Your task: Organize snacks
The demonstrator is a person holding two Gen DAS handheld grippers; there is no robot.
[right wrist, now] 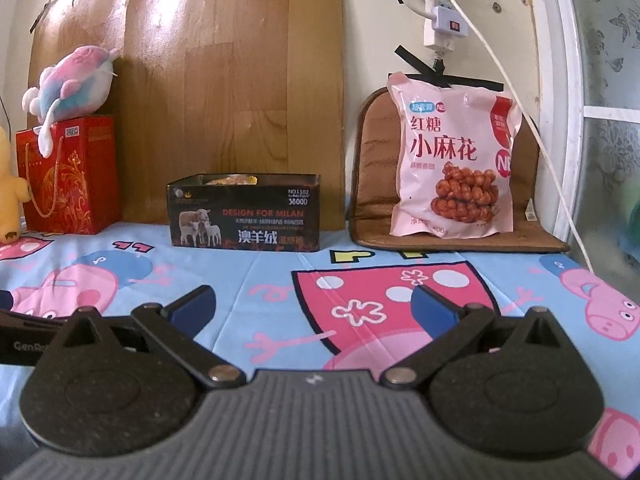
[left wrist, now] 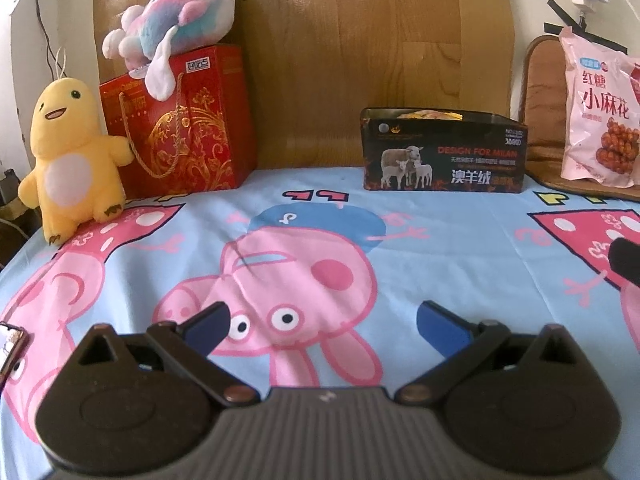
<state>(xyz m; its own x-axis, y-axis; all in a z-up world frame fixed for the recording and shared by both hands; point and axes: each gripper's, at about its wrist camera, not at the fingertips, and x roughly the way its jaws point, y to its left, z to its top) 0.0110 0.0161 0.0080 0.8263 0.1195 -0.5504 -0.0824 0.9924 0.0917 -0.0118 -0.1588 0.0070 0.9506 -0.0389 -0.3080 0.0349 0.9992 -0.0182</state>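
Nearest the lens, the left gripper (left wrist: 322,320) hovers over the cartoon-pig sheet (left wrist: 460,240), jaws spread and empty; the right gripper (right wrist: 314,304) is likewise wide apart, holding nothing. At upper left a yellow plush toy (left wrist: 70,160) stands beside a red gift bag (left wrist: 188,120) topped by a pink-and-blue plush (left wrist: 180,12). Centre frame, the open black tin (right wrist: 244,210) holds yellowish packets, too hidden to identify. At right, the pink snack bag (right wrist: 454,156) leans upright on a brown mat (right wrist: 372,168). It looks light, crinkly and slippery, its contents probably brittle: pinch the top seal.
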